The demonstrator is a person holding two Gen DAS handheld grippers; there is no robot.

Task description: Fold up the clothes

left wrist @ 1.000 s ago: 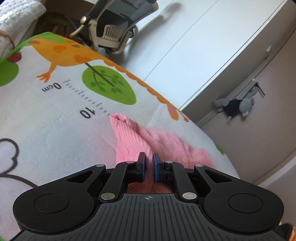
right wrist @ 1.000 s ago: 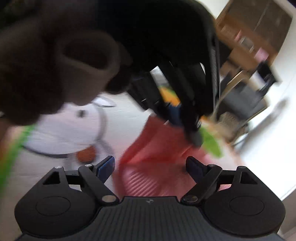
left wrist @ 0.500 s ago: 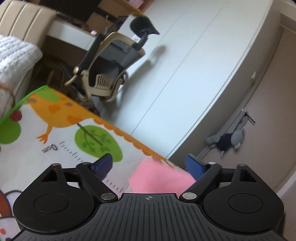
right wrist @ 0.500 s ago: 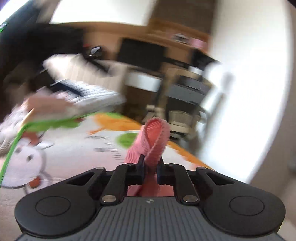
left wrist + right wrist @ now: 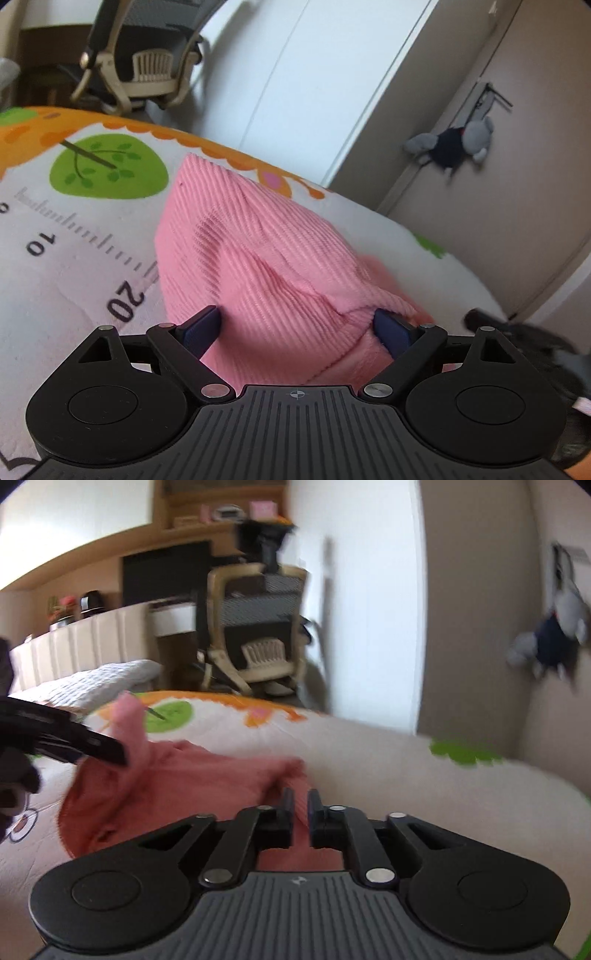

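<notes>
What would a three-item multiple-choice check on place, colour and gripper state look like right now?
1. The garment lies on:
A. printed mat
B. desk
C. chair
2. The garment is:
A. blue
B. pink
C. grey
3. The grippers are:
A. both open
B. left open, right shut on the cloth
C. both shut

Key: 1 A, it rests on the printed mat. 2 B, ribbed pink cloth in both views. 3 B, the left gripper has its fingers spread around a fold, while the right gripper pinches the cloth.

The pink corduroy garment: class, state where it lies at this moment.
The pink corduroy garment lies bunched on the printed play mat, between the open left gripper fingers; the right gripper pinches its near edge.
</notes>
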